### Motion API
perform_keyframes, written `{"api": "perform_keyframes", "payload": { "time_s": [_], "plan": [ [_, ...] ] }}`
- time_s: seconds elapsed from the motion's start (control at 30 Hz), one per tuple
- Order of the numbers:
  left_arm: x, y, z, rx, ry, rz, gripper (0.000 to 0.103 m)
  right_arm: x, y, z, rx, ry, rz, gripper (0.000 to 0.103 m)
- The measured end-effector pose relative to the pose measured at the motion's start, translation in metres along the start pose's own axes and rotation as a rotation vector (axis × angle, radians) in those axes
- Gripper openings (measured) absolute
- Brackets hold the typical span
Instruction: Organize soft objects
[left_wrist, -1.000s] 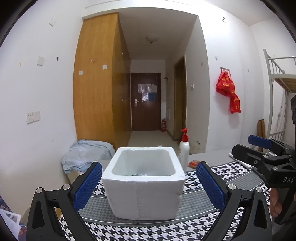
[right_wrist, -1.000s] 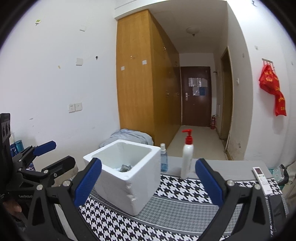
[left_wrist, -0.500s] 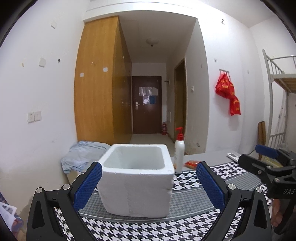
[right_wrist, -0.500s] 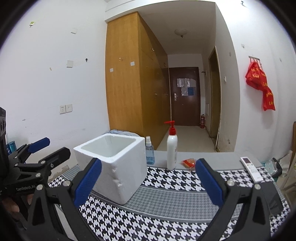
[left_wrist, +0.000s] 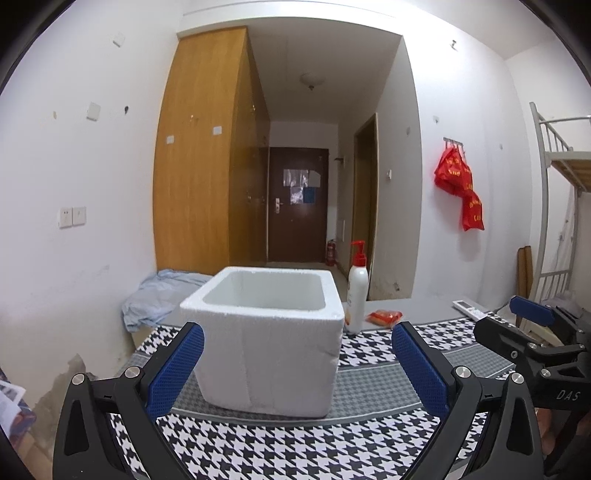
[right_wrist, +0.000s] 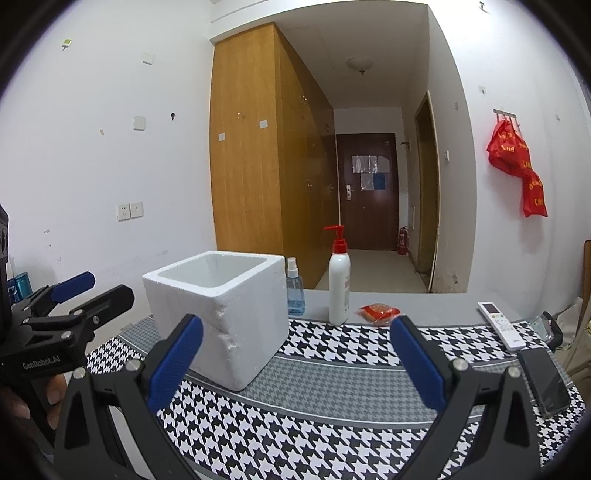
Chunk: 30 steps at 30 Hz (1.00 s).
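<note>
Both views dropped lower; foam box (left_wrist: 266, 343) interior now hidden.

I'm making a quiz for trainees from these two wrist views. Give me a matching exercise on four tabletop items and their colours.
Things:
1. foam box
2. pump bottle
3. spray bottle
4. snack packet

Colours:
A. clear blue
B. red-orange
C. all white
D. white with a red top

Pairs: 1-C, 2-D, 3-A, 4-B
</note>
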<state>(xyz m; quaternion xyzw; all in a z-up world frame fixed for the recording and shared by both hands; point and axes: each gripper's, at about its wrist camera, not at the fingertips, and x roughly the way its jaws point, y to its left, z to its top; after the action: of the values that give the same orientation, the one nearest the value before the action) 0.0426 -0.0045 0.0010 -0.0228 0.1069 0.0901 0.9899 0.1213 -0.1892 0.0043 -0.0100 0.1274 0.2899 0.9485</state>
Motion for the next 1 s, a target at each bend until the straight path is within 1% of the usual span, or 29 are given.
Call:
{"api": "perform_keyframes", "payload": {
  "time_s": [0.23,0.43,0.57,0.87,1.0],
  "plan": [
    [-0.001,0.0,-0.007,-0.008,0.006,0.024,0.102,0.002,0.004,-0.006,-0.002,0.011,0.024,0.102],
    [-0.002,0.004,-0.013,-0.009,0.014,0.045,0.102,0.002,0.007,-0.01,-0.007,0.021,0.024,0.102],
    [-0.004,0.006,-0.017,-0.009,0.011,0.055,0.102,0.0,0.008,-0.01,0.008,0.022,0.059,0.102],
    [-0.004,0.009,-0.017,0.003,0.013,0.058,0.102,0.005,0.009,-0.013,-0.002,0.032,0.024,0.102],
    [-0.002,0.008,-0.018,0.005,0.019,0.056,0.102,0.006,0.01,-0.014,-0.006,0.037,0.029,0.102]
  ]
}}
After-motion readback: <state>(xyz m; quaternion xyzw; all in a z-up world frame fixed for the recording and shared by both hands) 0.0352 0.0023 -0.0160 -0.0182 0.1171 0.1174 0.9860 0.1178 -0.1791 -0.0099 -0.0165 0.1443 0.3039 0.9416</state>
